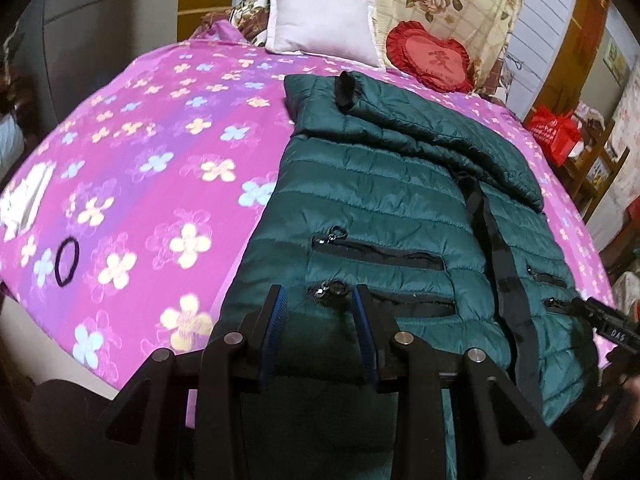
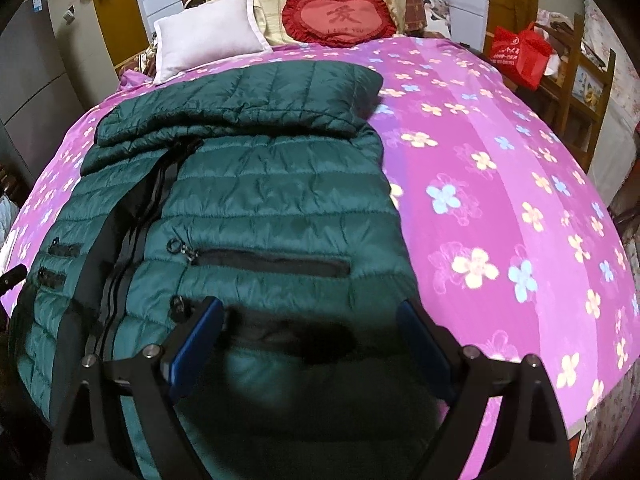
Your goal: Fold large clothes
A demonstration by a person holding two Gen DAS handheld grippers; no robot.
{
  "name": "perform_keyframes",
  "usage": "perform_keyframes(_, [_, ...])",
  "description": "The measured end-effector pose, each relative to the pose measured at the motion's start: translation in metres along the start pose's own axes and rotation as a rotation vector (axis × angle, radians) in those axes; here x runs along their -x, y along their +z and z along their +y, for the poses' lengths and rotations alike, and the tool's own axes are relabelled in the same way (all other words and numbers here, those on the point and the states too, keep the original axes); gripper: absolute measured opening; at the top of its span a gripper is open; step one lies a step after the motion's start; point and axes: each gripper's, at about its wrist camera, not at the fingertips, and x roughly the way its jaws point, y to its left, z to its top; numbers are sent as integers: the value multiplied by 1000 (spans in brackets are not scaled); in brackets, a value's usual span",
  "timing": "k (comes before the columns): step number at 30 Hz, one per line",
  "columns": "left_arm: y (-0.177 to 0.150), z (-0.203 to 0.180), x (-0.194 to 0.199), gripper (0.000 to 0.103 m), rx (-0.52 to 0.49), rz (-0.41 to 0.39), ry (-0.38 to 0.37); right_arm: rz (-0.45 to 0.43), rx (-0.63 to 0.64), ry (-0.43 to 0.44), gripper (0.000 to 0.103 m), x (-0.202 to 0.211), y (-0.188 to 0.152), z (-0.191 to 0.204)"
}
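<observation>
A dark green quilted puffer jacket (image 1: 384, 208) lies front up on the bed, sleeves folded across its upper part; it also shows in the right wrist view (image 2: 256, 200). My left gripper (image 1: 320, 300) is partly open over the jacket's lower hem on its left side, above a zip pocket (image 1: 380, 256). My right gripper (image 2: 310, 320) is wide open over the hem on the jacket's right side, just below another zip pocket (image 2: 272, 262). Neither holds any fabric. The right gripper's tip also shows at the left wrist view's right edge (image 1: 604, 320).
The bed has a pink floral sheet (image 1: 160, 160), also in the right wrist view (image 2: 500, 200). A white pillow (image 1: 324, 24) and red heart cushion (image 1: 430, 56) sit at the head. A black hair tie (image 1: 66, 256) lies on the sheet. A red bag (image 2: 520, 54) stands on a wooden chair.
</observation>
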Motion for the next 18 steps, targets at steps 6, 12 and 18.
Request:
perform_keyframes(6, [-8, 19, 4, 54, 49, 57, -88, 38, 5, 22, 95, 12, -13, -14])
perform_keyframes(12, [-18, 36, 5, 61, 62, 85, -107, 99, -3, 32, 98, 19, -32, -38])
perform_keyframes(18, [-17, 52, 4, 61, 113, 105, -136, 167, -63, 142, 99, 11, -48, -52])
